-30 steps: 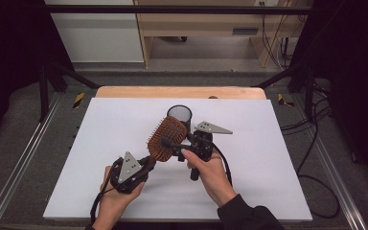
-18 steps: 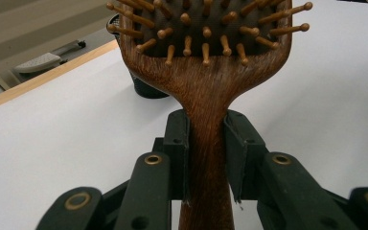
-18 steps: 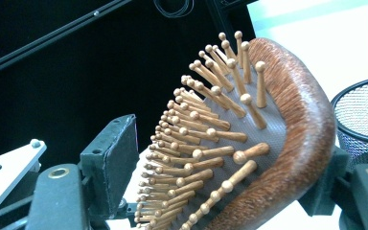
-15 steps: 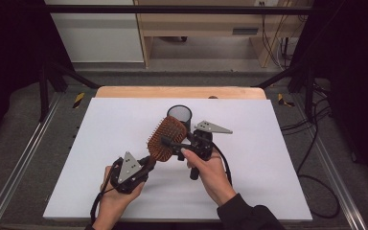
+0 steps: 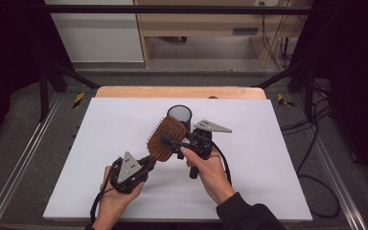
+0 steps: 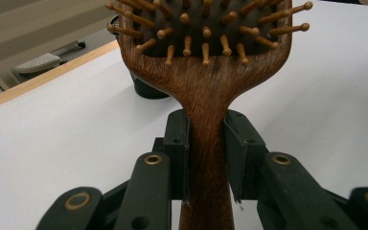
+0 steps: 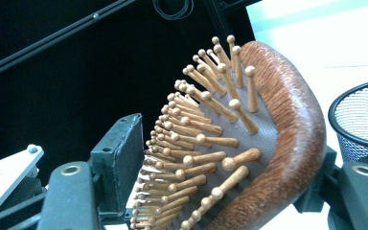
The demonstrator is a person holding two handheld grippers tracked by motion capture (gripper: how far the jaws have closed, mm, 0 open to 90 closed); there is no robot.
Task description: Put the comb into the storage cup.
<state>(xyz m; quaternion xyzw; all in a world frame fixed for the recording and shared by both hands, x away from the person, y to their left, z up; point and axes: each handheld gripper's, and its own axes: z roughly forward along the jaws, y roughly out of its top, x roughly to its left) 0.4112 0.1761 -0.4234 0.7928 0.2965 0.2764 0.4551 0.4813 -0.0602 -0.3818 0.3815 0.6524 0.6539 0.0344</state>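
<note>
Wooden paddle hairbrush held between two grippers above a white table.

The white table [image 5: 100, 143] spans the high view, with a black mesh cup [image 5: 179, 113] standing toward its far middle. Above it the wooden hairbrush [image 5: 165, 139] is raised off the surface, head toward the cup, bristles facing the right gripper. The left gripper [image 5: 141, 167] has its jaws closed tight on the brush's handle [image 6: 206, 143], pads pressed against both sides just below the head. The right gripper [image 5: 175, 143] has its jaws spread wide around the brush head: one pad stands clear of the wooden bristle pins [image 7: 196, 139], the other sits behind the curved back, contact there unclear.
</note>
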